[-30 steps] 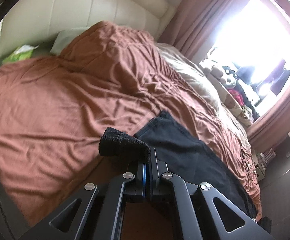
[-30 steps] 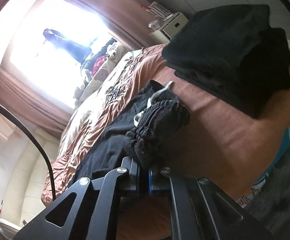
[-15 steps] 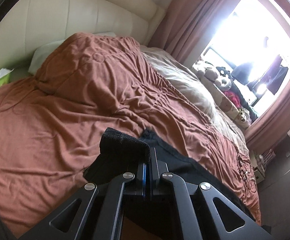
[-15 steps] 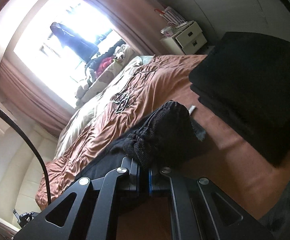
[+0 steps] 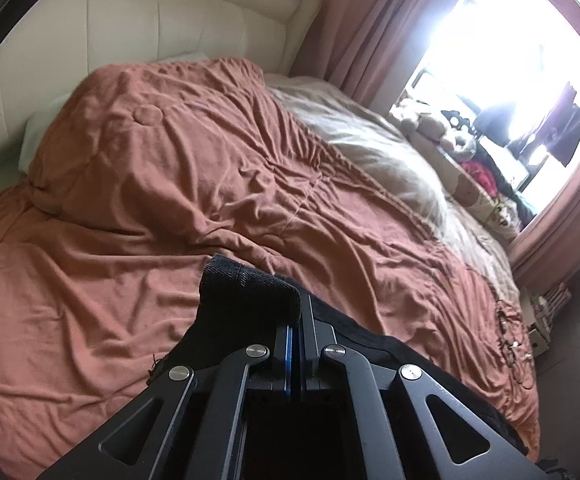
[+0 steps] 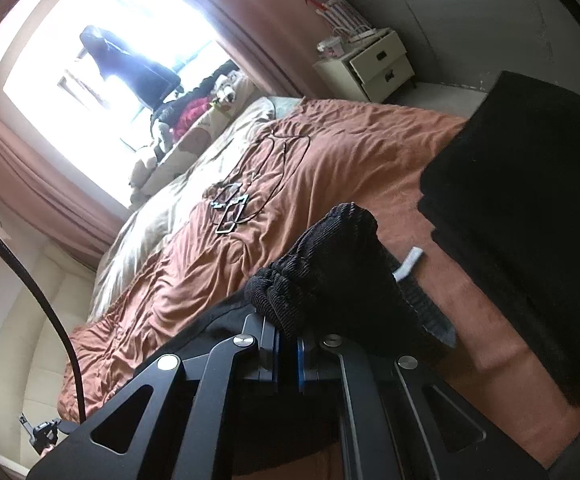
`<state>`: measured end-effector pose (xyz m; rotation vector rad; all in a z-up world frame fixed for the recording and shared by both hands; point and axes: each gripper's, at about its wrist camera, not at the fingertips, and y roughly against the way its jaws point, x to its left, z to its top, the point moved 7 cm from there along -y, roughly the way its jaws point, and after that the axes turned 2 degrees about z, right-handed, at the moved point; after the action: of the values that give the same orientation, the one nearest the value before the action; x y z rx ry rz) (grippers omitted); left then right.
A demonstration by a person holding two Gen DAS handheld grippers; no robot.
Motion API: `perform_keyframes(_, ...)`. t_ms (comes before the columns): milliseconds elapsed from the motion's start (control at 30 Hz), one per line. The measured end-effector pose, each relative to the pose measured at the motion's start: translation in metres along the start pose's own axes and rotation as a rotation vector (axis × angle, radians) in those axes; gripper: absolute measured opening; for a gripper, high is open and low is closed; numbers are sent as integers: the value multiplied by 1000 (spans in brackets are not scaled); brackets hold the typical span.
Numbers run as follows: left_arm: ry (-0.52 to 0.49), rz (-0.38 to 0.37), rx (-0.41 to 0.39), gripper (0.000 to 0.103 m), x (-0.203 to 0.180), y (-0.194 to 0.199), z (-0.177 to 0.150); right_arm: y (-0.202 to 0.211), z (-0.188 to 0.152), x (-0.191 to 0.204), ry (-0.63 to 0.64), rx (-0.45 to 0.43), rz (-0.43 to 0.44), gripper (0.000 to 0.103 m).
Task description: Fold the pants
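Note:
Black pants (image 5: 250, 300) hang over a rust-brown bedspread (image 5: 170, 184). My left gripper (image 5: 295, 320) is shut on a hem edge of the pants, and the cloth drapes over its tips and trails back to the lower right. In the right wrist view my right gripper (image 6: 288, 336) is shut on the ribbed, bunched waistband of the pants (image 6: 321, 264). A pale drawstring end (image 6: 407, 264) hangs beside it. The pants are lifted off the bedspread (image 6: 329, 152) at both held ends.
A stack of folded black clothes (image 6: 529, 208) lies on the bed at the right. Cables and glasses (image 6: 234, 208) rest mid-bed. A beige blanket (image 5: 389, 152), stuffed toys (image 5: 437, 128), a cream headboard (image 5: 150, 32), a bright window and a white nightstand (image 6: 373, 64) surround the bed.
Both grippers have carried the pants across the bed towards the headboard and a little upward. The folded black stack has slid to the right edge of the right wrist view.

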<state>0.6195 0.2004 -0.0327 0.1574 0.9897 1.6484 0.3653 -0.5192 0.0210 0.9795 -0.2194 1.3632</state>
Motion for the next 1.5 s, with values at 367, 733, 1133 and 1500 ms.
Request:
perform_keyframes(367,-4,66,117,2,-16,-106,-2,-77,27,10,34,53,-104,2)
perform_keyframes(733,-9,144,190,2,-16,-177,-8,-141,38,16,54,102,-171,2)
perform_keyframes(1133,-5,221,231,2,-9,-231,-14,-198,47,16,59,135,-223,2)
perform_keyframes(1500,-22,140,298,33,-24,-243,-38,-198,29,56,298,150,-246,80)
